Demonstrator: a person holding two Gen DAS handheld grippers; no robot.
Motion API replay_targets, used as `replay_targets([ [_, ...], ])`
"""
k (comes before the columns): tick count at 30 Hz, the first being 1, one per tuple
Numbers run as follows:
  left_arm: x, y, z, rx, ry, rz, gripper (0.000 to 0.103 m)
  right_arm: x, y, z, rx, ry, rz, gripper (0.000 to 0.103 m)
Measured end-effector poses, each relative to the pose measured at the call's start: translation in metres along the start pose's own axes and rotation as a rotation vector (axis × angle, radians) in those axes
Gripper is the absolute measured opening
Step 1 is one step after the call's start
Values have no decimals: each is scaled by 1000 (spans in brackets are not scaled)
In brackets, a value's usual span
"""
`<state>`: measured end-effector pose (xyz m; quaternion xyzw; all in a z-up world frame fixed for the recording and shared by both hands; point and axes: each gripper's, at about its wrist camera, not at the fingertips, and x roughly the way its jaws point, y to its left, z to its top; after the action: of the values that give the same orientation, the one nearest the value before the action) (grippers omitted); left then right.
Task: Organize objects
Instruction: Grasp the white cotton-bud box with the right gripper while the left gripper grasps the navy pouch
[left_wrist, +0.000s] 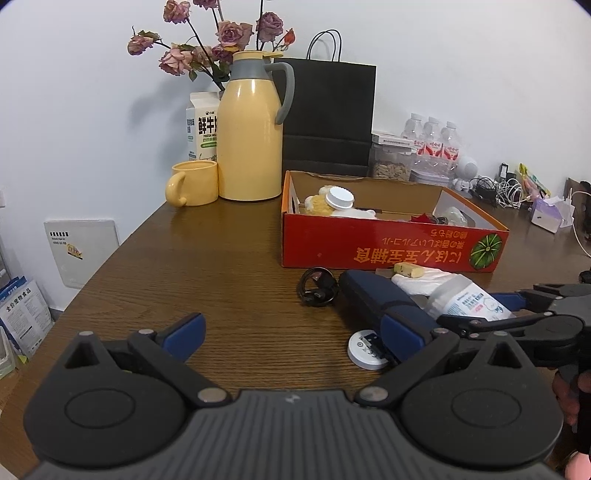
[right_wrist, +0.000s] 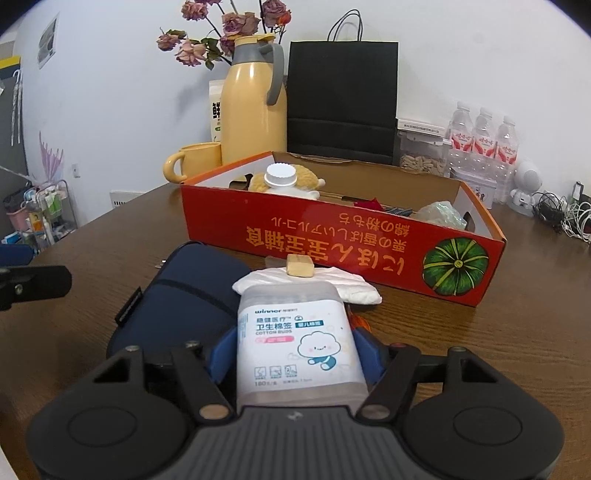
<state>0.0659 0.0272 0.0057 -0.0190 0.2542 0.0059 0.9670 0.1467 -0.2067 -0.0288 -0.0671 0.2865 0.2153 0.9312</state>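
A clear cotton bud box (right_wrist: 299, 339) with a white label lies on the wooden table, partly over a navy pouch (right_wrist: 184, 291). My right gripper (right_wrist: 295, 345) has a blue pad against each side of the box and is shut on it. A white tissue packet (right_wrist: 354, 288) with a small yellow block (right_wrist: 301, 266) on top lies just beyond. Behind them stands the red cardboard box (right_wrist: 332, 240), holding a white-capped bottle (right_wrist: 280, 177) and a plush toy. My left gripper (left_wrist: 295, 328) hovers open over bare table, its right finger near a round white device (left_wrist: 364, 350).
A coiled black cable (left_wrist: 317, 291) lies left of the pouch. At the back stand a yellow thermos (left_wrist: 251, 140), a yellow mug (left_wrist: 194, 182), a milk carton, a black paper bag (left_wrist: 328, 118) and water bottles (right_wrist: 480, 136). Cables clutter the far right. The table edge runs along the left.
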Motion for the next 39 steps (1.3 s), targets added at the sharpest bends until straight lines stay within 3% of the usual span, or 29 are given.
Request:
replay_targets([
  [7,-1,0,0,0,9,7,103,0,3,0,-25,-7,0,66],
  [14,2,-6,7,10,20,21,103,-19,-2,-2,-1,-95,20,65],
  [20,11,-31,17,56,28,12,103,-38,-15,2,32,-187,27,65],
  [27,42,-76,23,125,84,7,103,-48,-53,5,71,-254,-24,65],
  [33,77,-112,22,193,141,100,103,-39,-77,3,102,-249,-43,65],
  [39,96,-123,17,213,175,158,100,-31,-78,0,94,-244,-34,65],
])
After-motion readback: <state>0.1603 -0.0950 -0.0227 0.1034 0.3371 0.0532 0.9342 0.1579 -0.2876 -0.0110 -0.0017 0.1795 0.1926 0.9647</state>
